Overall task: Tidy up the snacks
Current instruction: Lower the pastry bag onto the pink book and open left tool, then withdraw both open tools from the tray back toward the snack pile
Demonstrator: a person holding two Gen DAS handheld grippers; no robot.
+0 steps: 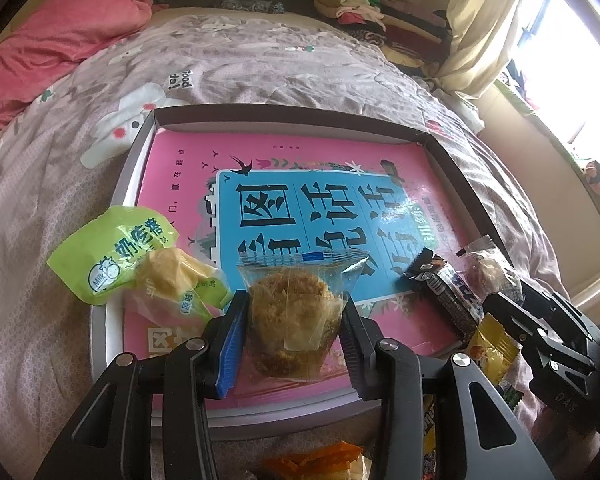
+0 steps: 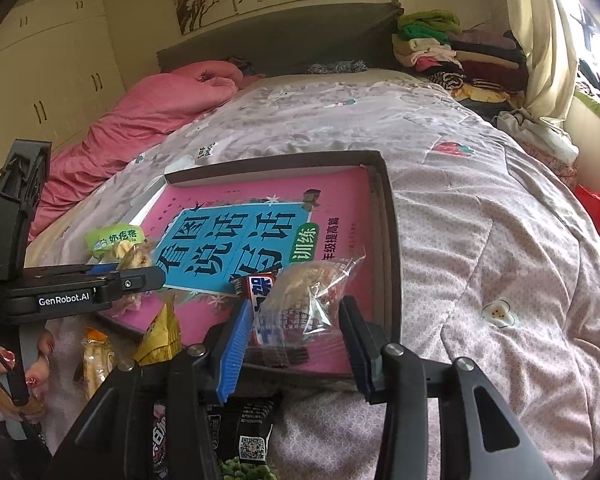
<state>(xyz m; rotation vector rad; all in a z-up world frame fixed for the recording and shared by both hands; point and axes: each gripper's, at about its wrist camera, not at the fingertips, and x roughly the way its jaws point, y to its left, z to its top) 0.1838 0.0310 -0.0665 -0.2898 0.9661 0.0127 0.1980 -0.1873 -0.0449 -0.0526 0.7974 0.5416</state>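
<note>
A shallow box [image 1: 260, 114] with a pink and blue book [image 1: 324, 208] inside lies on the bed. My left gripper [image 1: 294, 322] is shut on a clear-wrapped meat-floss pastry [image 1: 296, 312], held over the book's near edge. A green milk-snack bag [image 1: 112, 252] and a yellow pastry pack [image 1: 176, 284] sit at the box's left edge. A black and blue wafer bar [image 1: 448, 292] lies on the book at right. My right gripper [image 2: 296, 334] is open around a clear-wrapped pastry [image 2: 308, 292] resting on the bar [image 2: 260, 288].
Loose snacks lie on the bedspread near the box: a yellow pack [image 2: 162, 330], an orange-topped pack [image 2: 96, 356], black packets [image 2: 244, 428]. A pink duvet [image 2: 148, 120] lies at the back left. Folded clothes [image 2: 452, 52] are stacked at the headboard. The box rim [image 2: 392, 248] stands raised.
</note>
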